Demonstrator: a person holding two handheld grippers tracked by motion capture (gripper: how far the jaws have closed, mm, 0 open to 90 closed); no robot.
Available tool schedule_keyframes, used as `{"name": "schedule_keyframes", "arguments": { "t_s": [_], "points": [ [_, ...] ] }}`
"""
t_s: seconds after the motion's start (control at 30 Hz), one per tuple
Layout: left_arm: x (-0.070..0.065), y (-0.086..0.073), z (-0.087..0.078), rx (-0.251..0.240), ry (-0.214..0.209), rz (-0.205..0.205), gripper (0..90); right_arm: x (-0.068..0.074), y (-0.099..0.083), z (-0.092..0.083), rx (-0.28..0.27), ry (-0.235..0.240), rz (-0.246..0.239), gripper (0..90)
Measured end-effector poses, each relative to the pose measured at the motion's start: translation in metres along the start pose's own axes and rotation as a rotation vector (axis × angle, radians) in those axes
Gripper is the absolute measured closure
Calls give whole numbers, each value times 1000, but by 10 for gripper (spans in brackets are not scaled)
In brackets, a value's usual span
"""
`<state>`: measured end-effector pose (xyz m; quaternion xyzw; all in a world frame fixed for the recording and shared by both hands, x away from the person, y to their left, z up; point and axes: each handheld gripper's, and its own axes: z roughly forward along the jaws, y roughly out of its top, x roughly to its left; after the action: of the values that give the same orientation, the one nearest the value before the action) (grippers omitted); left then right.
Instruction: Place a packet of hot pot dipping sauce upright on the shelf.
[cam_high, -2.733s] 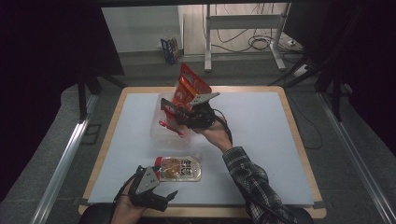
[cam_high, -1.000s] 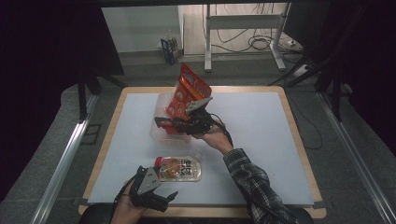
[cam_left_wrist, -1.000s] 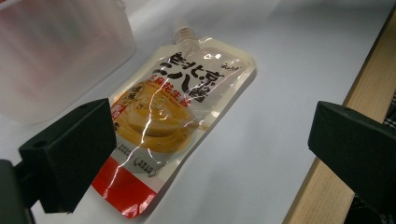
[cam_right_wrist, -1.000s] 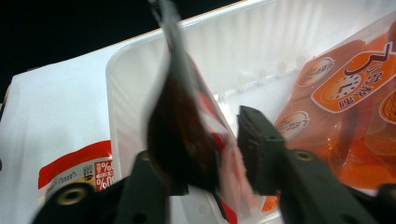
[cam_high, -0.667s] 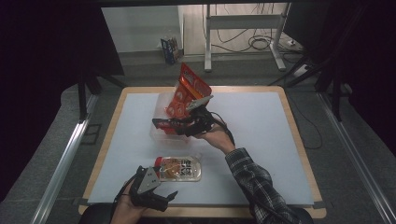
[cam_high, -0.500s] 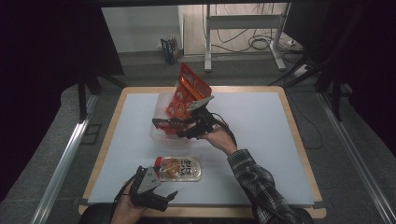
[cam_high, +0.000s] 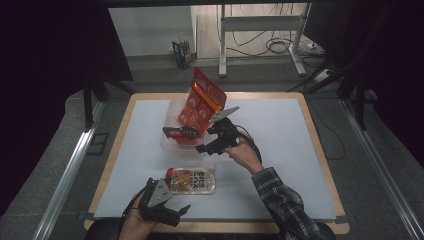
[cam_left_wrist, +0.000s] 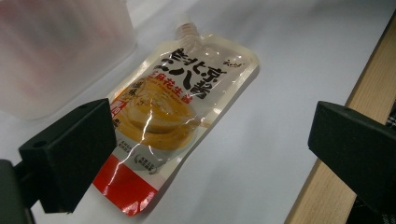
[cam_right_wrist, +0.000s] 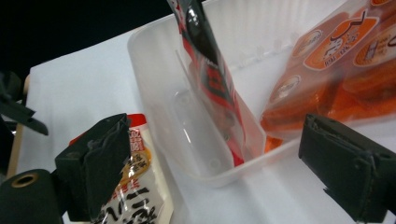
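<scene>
On the bench (cam_high: 280, 165), a clear plastic tub (cam_high: 172, 145) stands left of centre toward the far side, and an orange snack bag (cam_high: 200, 102) leans upright in it, its top rising above the rim and tilting to the right. In the right gripper view a narrower red and black packet (cam_right_wrist: 210, 70) stands slanted inside the tub (cam_right_wrist: 187, 121) beside the orange bag (cam_right_wrist: 336, 65), its lower end down at the near wall. The right hand-held gripper (cam_high: 192, 140) sits just at the near right side of the tub; its jaws have just been opening and now stand wide apart, holding nothing, with the tub's near corner lying between them but not pressed. A flat sauce pouch (cam_high: 192, 181) with a short spout lies on the bench nearer the person, just in front of the tub. The left hand-held gripper (cam_high: 175, 212) rests at the near edge of the bench, close to the pouch's left end; in the left gripper view its jaws stand wide open and empty, with the pouch (cam_left_wrist: 173, 112) lying beyond them, untouched.
</scene>
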<state>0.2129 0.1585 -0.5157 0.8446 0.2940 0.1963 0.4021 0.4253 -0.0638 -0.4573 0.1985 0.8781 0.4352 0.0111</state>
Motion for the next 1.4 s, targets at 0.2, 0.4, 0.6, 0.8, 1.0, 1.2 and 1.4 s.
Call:
{"name": "schedule_keyframes", "arguments": {
  "t_s": [0.2,0.4,0.6,0.8,1.0,1.2,1.4],
  "points": [
    [1,0,-1,0,-3,0,11,5,-10,-11,-9,-1,15,32],
    [1,0,-1,1,-5,-3,15,7,-16,-19,-13,-24,17,9],
    [6,-1,-2,8,-7,-25,16,10,-28,-26,-6,-44,-2,1],
    [18,-3,-5,-1,-25,-80,30,16,-43,-33,-9,-49,-26,1],
    [24,-3,-7,-10,-12,-75,136,23,-50,-44,-42,-38,0,1],
    [37,0,-7,-51,-32,-64,265,34,-61,-55,-82,-10,47,0],
    [53,3,-3,-67,-26,-44,386,43,-75,-60,-33,-28,22,4]
  ]
}}
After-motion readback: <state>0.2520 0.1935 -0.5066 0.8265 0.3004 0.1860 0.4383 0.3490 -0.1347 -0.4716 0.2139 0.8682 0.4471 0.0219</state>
